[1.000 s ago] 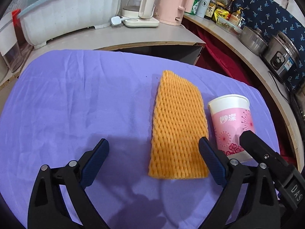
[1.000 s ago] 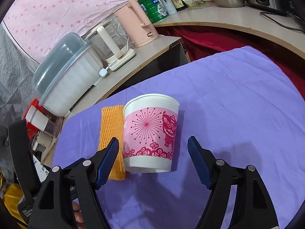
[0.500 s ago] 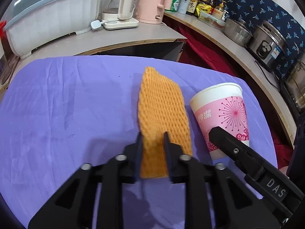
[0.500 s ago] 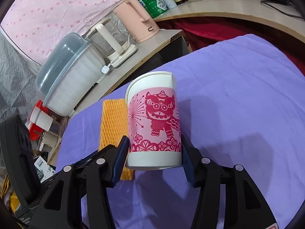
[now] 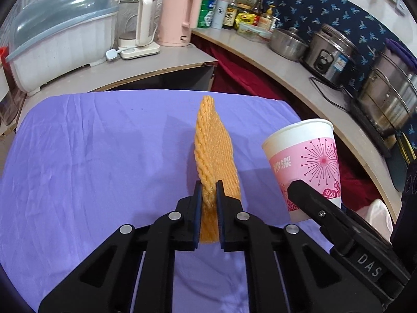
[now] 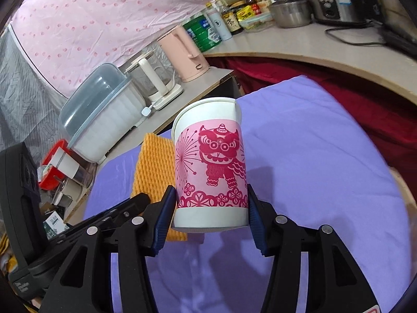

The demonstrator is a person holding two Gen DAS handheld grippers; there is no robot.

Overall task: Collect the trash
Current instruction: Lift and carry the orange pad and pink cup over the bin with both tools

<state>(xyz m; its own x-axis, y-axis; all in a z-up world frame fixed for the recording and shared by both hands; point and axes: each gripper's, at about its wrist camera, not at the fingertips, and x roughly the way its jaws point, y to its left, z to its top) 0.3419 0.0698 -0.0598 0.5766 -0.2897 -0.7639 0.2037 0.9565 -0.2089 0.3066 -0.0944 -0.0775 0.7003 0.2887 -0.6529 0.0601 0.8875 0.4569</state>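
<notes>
An orange foam fruit net (image 5: 212,154) hangs edge-on from my left gripper (image 5: 209,191), which is shut on its near end and holds it above the purple cloth (image 5: 91,156). The net also shows in the right wrist view (image 6: 153,167). My right gripper (image 6: 211,203) is shut on the base of a pink and white paper cup (image 6: 211,164) with a red lion print, held upright and lifted off the cloth. The cup shows to the right of the net in the left wrist view (image 5: 305,161).
Behind the cloth a counter holds a white dish box with a blue lid (image 5: 60,36), a glass kettle (image 5: 135,28) and a pink kettle (image 5: 179,18). Bottles, pots and a rice cooker (image 5: 328,52) line the right-hand counter. A red curtain (image 5: 247,83) hangs below it.
My left gripper closed on the net and raised it from lying flat to edge-on. My right gripper closed on the cup and lifted it off the cloth.
</notes>
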